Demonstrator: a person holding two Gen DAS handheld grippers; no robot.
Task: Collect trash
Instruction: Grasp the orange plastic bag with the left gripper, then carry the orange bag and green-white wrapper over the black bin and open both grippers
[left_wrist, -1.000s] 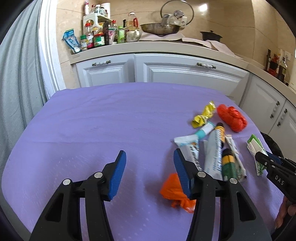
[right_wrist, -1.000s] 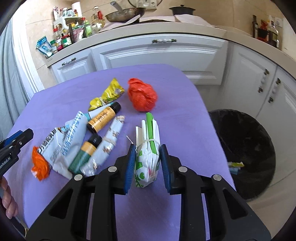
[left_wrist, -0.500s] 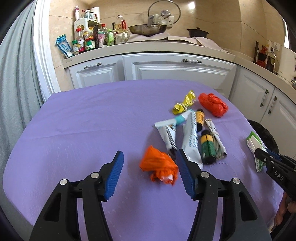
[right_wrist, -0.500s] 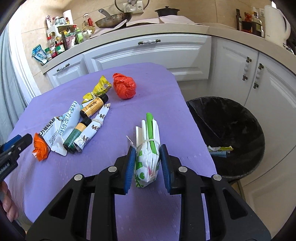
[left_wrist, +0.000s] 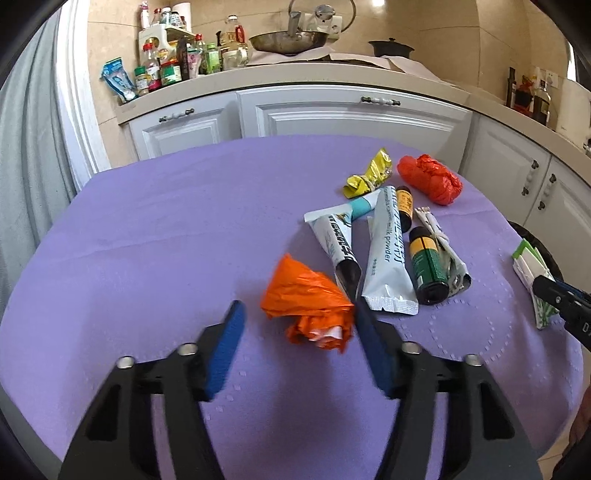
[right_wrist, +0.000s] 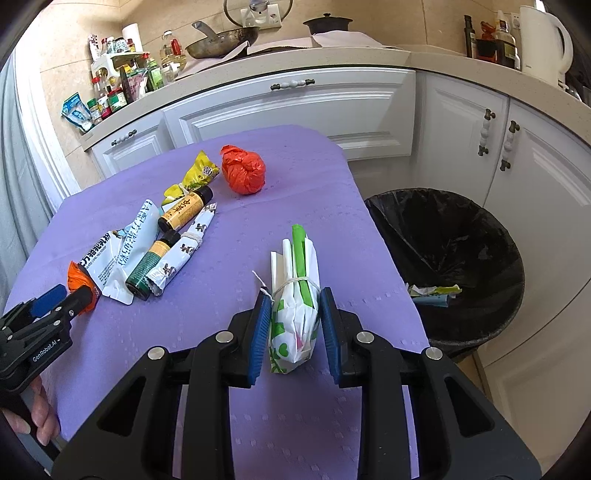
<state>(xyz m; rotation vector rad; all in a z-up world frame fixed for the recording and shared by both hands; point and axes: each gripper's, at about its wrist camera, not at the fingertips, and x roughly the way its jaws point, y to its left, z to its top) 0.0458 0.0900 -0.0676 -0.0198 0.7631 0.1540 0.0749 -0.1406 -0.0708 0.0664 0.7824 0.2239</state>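
My right gripper (right_wrist: 295, 325) is shut on a white and green tied paper bundle (right_wrist: 295, 295) and holds it above the purple table's right edge. My left gripper (left_wrist: 295, 332) is open, its jaws on either side of a crumpled orange plastic bag (left_wrist: 306, 302); the right jaw touches it. Beyond it lie a white tube (left_wrist: 336, 236), a milk powder sachet (left_wrist: 388, 251), two small dark bottles (left_wrist: 428, 266), a tied wrapper (left_wrist: 443, 247), a yellow wrapper (left_wrist: 369, 173) and a red bag ball (left_wrist: 430, 179). A black-lined trash bin (right_wrist: 454, 266) stands on the floor right of the table.
The purple tablecloth (left_wrist: 166, 240) covers the table. White kitchen cabinets (right_wrist: 295, 103) and a counter with jars, bottles and a pan stand behind. A grey curtain (left_wrist: 26, 166) hangs at the left. The bin holds a few scraps (right_wrist: 432, 291).
My left gripper has moved right and forward, so the orange bag now sits between its jaws. My right gripper has lifted and drawn back toward the bin side with the bundle in it.
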